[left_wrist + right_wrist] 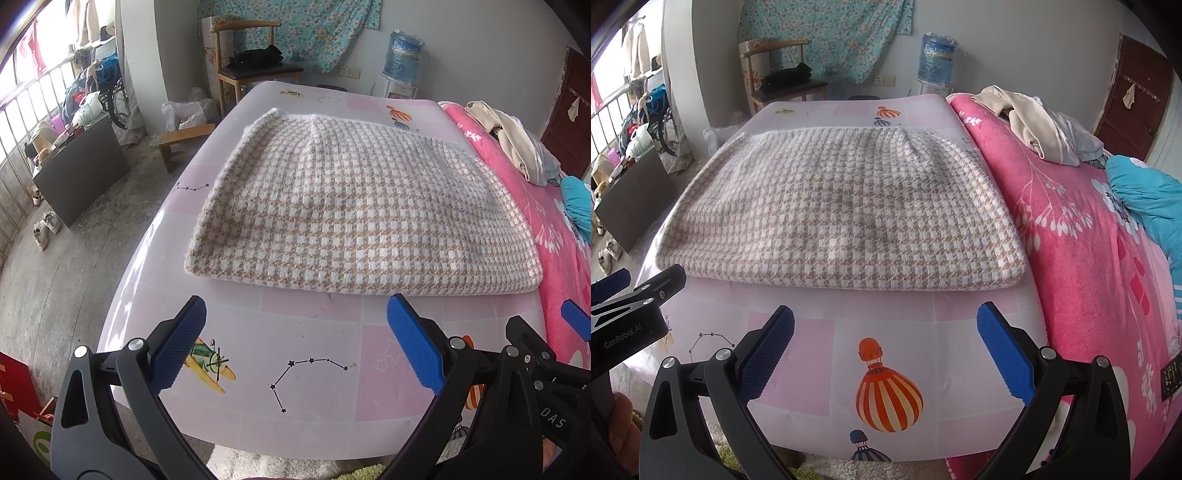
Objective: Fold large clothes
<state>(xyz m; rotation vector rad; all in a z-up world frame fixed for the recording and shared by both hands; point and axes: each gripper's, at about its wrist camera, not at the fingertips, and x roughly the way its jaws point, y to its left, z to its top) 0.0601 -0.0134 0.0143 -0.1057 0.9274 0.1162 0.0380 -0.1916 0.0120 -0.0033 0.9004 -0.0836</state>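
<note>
The checked sweater [354,206] lies flat on the pink table [317,369], already doubled into a thick rectangle, with its near folded edge just beyond both grippers. The left gripper [295,343] hangs over the bare tabletop with its blue pads spread wide and nothing between them; the right gripper [886,347] does the same beside it. The knit looks soft, fuzzy and fairly heavy for cloth, so it will probably sag and drape rather than hold a line, and its layers may slide apart if only the top one is caught. The sensible hold seems to be the two near corners, each pinched through the full thickness. The pink blanket [1071,236] touches the sweater's right edge and could drag on it.
</note>
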